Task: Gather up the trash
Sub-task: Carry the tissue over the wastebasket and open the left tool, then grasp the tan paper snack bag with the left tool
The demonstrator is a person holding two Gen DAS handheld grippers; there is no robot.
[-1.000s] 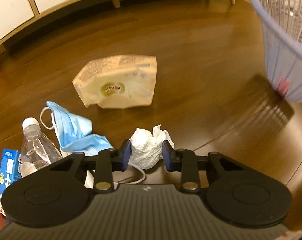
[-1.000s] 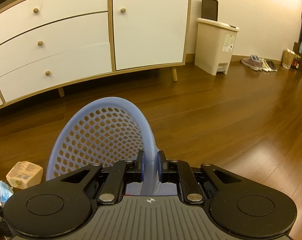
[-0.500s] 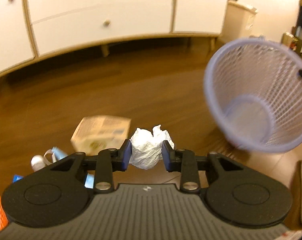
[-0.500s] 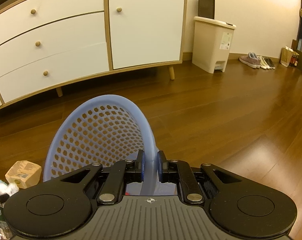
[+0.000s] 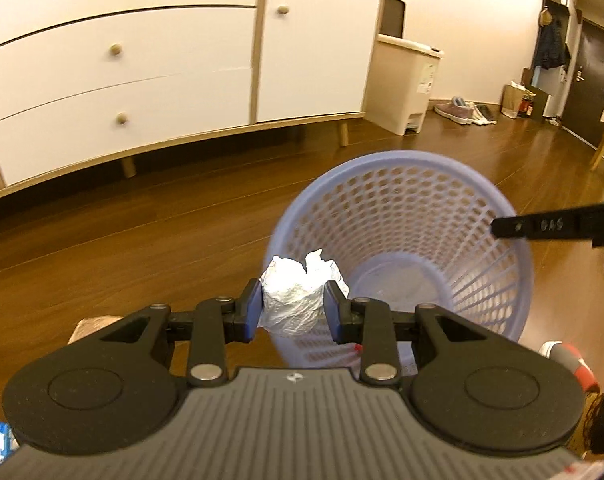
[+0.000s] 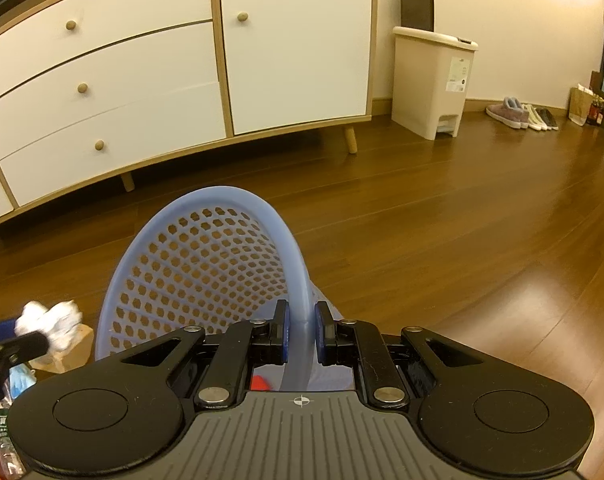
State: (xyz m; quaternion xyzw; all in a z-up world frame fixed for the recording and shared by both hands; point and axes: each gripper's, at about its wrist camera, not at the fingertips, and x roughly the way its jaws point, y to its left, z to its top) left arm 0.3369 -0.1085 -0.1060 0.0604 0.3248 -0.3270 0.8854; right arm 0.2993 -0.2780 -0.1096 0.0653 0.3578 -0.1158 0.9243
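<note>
Your left gripper [image 5: 293, 307] pinches the tissue wad [image 5: 298, 300] just before the tilted basket's [image 5: 405, 240] open mouth, while your right gripper [image 6: 300, 334] clamps the basket's rim above the floor [image 6: 441, 240].

We see a crumpled white tissue wad [image 5: 298, 300] pinched between the pads of the left hand-held gripper [image 5: 293, 309], off the floor, at the near rim of the basket [image 5: 397, 216]. The basket is pale blue plastic mesh, tilted with its mouth toward the wad; its rim is clamped in the right hand-held gripper [image 6: 300, 330]. Its bottom looks bare. In the right view, the wad [image 6: 50, 322] sits left of the basket [image 6: 206, 276].
</note>
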